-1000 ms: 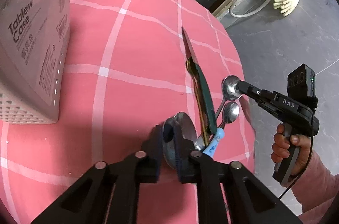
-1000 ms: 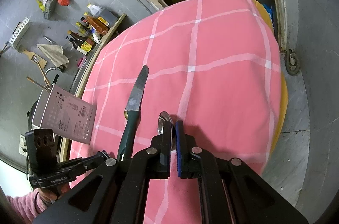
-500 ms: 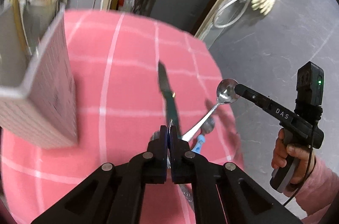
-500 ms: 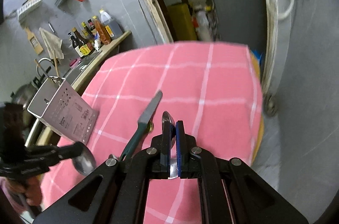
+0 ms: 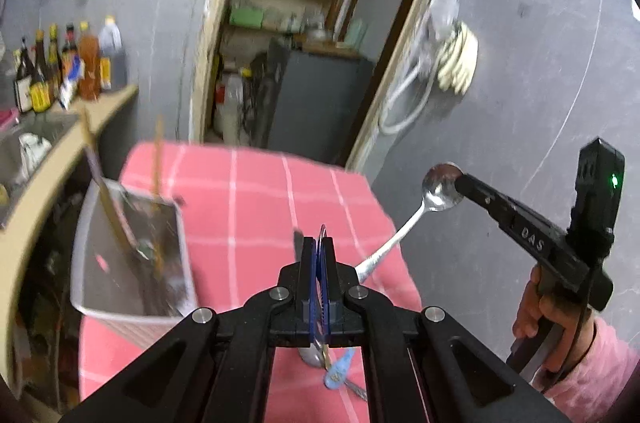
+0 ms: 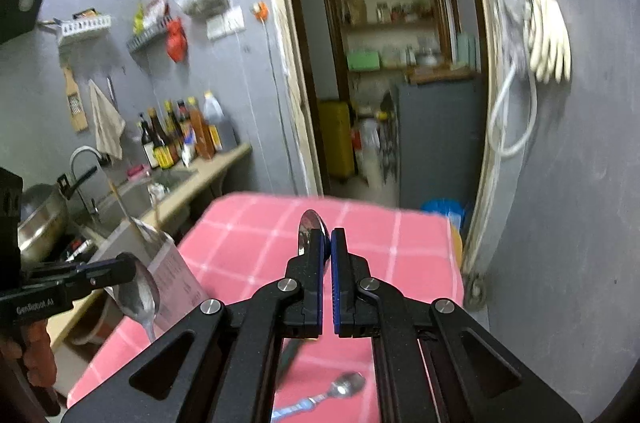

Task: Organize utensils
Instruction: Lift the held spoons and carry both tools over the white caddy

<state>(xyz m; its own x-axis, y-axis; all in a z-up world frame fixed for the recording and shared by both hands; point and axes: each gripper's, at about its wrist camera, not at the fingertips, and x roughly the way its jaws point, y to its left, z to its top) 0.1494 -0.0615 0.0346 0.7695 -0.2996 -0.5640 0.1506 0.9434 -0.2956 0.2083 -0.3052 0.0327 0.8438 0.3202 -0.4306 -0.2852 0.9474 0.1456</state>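
A home kitchen is showing here: sauce and oil bottles (image 6: pixel 180 139) are standing along the far left counter (image 6: pixel 208 175) beside a sink (image 6: pixel 136 191) with its faucet (image 6: pixel 82 159), and a wok (image 6: pixel 40 219) is sitting nearer. A cloth (image 6: pixel 106 123) is hanging on the grey wall. A pantry doorway (image 6: pixel 384 63) is opening beyond the pink checked tablecloth (image 6: pixel 360 235).

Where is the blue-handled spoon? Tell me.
The blue-handled spoon lies on the pink checked tablecloth near its front edge, below both raised grippers, at the bottom of each wrist view.
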